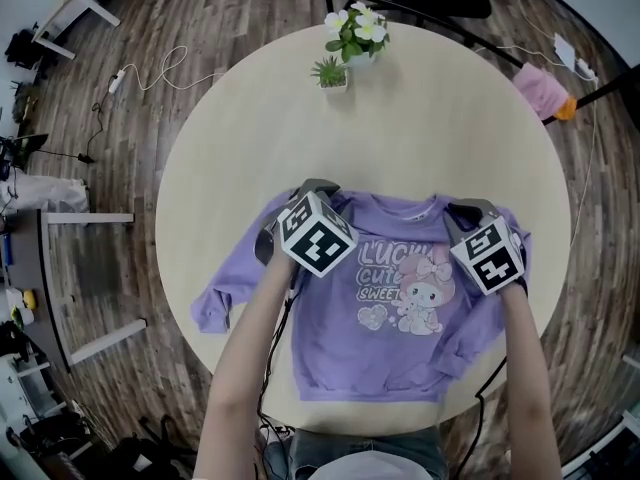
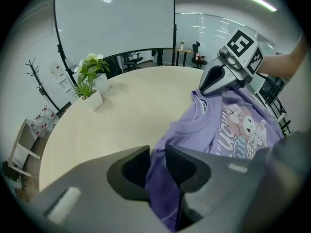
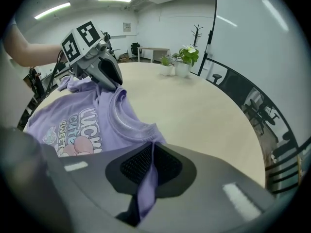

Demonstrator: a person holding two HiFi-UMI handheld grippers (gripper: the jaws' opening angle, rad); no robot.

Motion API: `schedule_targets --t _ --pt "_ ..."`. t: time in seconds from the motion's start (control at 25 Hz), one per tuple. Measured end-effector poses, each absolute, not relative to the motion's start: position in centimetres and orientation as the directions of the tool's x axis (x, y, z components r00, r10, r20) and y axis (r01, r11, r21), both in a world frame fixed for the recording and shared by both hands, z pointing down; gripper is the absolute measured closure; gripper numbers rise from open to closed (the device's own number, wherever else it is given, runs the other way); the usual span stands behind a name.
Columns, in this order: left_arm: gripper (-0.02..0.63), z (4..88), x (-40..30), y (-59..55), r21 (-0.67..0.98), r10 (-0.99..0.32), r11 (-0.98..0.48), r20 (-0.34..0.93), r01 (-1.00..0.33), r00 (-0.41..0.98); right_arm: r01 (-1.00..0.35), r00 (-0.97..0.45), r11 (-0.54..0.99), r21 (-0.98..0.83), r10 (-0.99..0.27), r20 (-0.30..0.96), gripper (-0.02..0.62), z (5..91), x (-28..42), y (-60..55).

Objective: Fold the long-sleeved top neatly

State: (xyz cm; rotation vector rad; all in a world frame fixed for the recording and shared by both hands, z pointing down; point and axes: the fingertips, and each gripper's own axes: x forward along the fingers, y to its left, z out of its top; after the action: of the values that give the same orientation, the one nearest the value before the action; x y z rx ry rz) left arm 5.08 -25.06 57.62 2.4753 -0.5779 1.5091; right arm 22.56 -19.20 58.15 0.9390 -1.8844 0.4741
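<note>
Left gripper (image 2: 158, 161), grey with a cube of black-and-white square markers: jaws clamped on a fold of the lilac long-sleeved cotton top (image 1: 375, 308) at its shoulder seam, fabric bunched between the ribbed pads. In the head view the left gripper (image 1: 318, 185) sits over the middle of the round pale-wood table (image 1: 250, 138), pointing steeply down.

Right gripper (image 3: 151, 159), same build: jaws pinched tight on a thin strip of the top's other shoulder, just beside the ribbed collar. From above the right gripper (image 1: 472, 208) is level with the left one, toward the table's right side.

The top lies face up on the near half of the table, hem at the near edge, collar toward the centre, shoulders lifted a little by both grips. One sleeve (image 1: 212, 306) trails toward the table's left edge.

Chest print: "LUCK…", "CUTE", "SWEET" in white and pink beside a cartoon rabbit (image 1: 425, 286) with a pink bow and a heart; end of the first word not clear. White neck label (image 2: 202, 108) is there, text unreadable.

At the table's far edge: a small white pot with a spiky green plant (image 1: 330, 73) and, just behind it, a white pot of white flowers (image 1: 357, 30).
</note>
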Motion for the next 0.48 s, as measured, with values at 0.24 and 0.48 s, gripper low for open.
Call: schedule_targets --t 0.24,0.48 --pt "0.576 56.9 4.9 -25.0 -0.089 -0.277 -0.901 0.871 -0.424 0.406 -0.809 -0.241 0.581 0.093 -0.471 0.849 0.565 57.1 22.9 -19.6" --pt "0.583 52.7 4.8 -27.0 -0.138 -0.387 -0.861 0.802 -0.489 0.456 -0.842 -0.212 0.514 0.162 -0.593 0.777 0.565 53.0 24.2 -21.4"
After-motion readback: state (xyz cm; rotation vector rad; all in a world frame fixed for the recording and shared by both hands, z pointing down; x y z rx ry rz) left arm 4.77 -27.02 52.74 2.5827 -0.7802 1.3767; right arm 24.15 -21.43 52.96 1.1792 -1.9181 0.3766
